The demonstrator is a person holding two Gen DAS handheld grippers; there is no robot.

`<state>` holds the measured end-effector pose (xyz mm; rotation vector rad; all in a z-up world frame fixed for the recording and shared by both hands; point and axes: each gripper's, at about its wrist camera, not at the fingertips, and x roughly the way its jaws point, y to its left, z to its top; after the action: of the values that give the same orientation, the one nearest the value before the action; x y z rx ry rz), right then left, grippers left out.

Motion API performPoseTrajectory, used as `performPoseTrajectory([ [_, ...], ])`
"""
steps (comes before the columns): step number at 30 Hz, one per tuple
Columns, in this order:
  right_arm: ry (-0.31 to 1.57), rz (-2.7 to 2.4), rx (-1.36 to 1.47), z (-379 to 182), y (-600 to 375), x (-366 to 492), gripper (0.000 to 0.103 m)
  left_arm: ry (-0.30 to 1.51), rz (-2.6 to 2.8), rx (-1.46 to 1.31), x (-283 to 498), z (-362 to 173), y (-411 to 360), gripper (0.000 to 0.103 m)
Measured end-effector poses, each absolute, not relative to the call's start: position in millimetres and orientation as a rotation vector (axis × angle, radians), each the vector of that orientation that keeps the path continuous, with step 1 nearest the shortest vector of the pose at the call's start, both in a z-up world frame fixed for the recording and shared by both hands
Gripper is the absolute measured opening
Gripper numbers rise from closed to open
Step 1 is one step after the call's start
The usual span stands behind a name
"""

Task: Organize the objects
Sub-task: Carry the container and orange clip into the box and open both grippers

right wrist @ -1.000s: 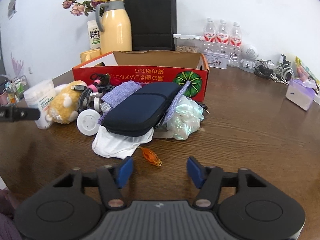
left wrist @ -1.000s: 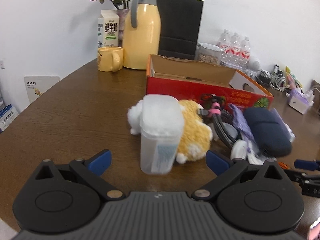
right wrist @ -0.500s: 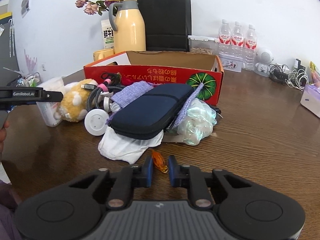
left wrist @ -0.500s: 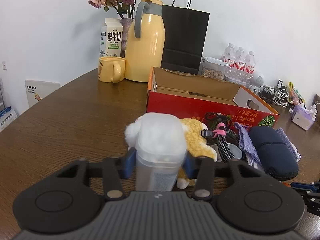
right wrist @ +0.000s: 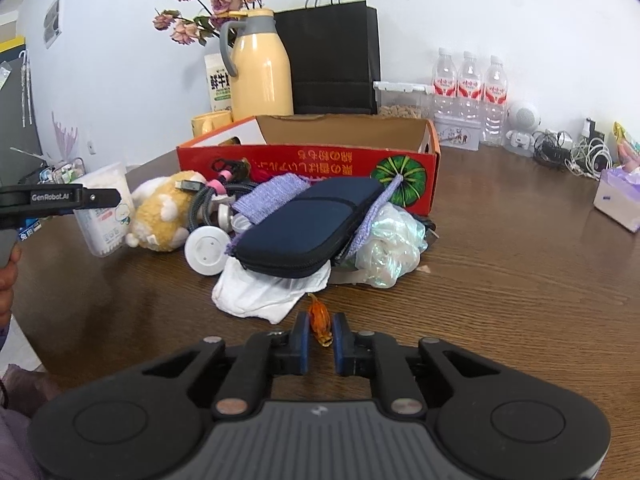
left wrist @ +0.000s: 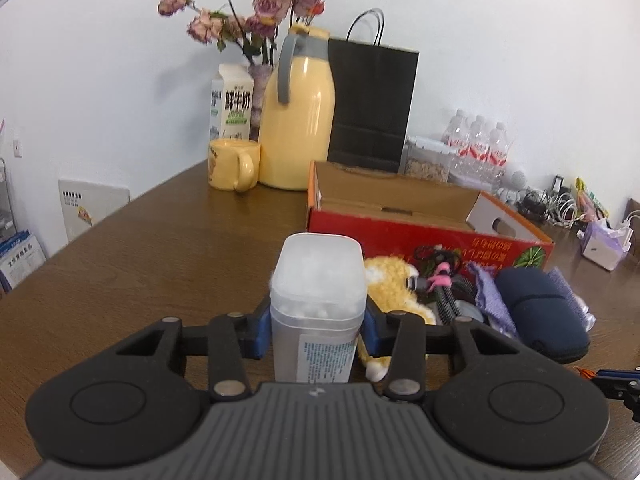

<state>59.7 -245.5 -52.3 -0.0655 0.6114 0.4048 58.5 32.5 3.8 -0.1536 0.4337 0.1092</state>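
At the left of the right-wrist view I see my left tongs (right wrist: pixel 96 198) reaching in level, clamped on the clear swab tub (right wrist: pixel 105 209). In their own view the tub (left wrist: pixel 318 308) sits lower centre, both blue pads pressed to its walls just under the lid. I took it there because the straight sides give a square hold and keep it upright. Whether it has left the worktop (left wrist: pixel 140 264) I cannot tell.

Just right of it lies the yellow plush (left wrist: pixel 394 284), then the cables (left wrist: pixel 444 280) and the navy pouch (left wrist: pixel 540 312), heaped against the front of the red box (left wrist: pixel 420 236), which stands open at centre right, probably the destination.

Lower centre of the right-wrist view, my right tongs (right wrist: pixel 320 338) are drawn narrow around the small orange wrapper (right wrist: pixel 319 318). The pads look close on each side, but I cannot tell whether they truly pinch it.
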Motion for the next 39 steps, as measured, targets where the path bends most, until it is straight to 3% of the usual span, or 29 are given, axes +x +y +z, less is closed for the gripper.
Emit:
performPoseTrajectory([
  [10, 0.485, 0.476, -0.083, -8.5, -240.4, 50.9, 0.011, 0.297, 0.066, -0.128, 63.9, 47.4, 24.7, 0.043],
  [20, 0.300, 0.458, -0.081, 45.1, -214.4, 113.4, 0.011, 0.159, 0.054, -0.132, 121.7, 83.3, 7.7, 0.043],
  [27, 0.318, 0.386, -0.040, 46.1, -200.5, 188.6, 0.011, 0.224, 0.090, -0.199, 191.1, 68.6, 11.2, 0.043],
  [39, 0.495, 0.235, -0.067, -14.4, -204.6, 303.5, 0.011, 0.434, 0.161, -0.136, 282.7, 25.0, 9.7, 0.043],
])
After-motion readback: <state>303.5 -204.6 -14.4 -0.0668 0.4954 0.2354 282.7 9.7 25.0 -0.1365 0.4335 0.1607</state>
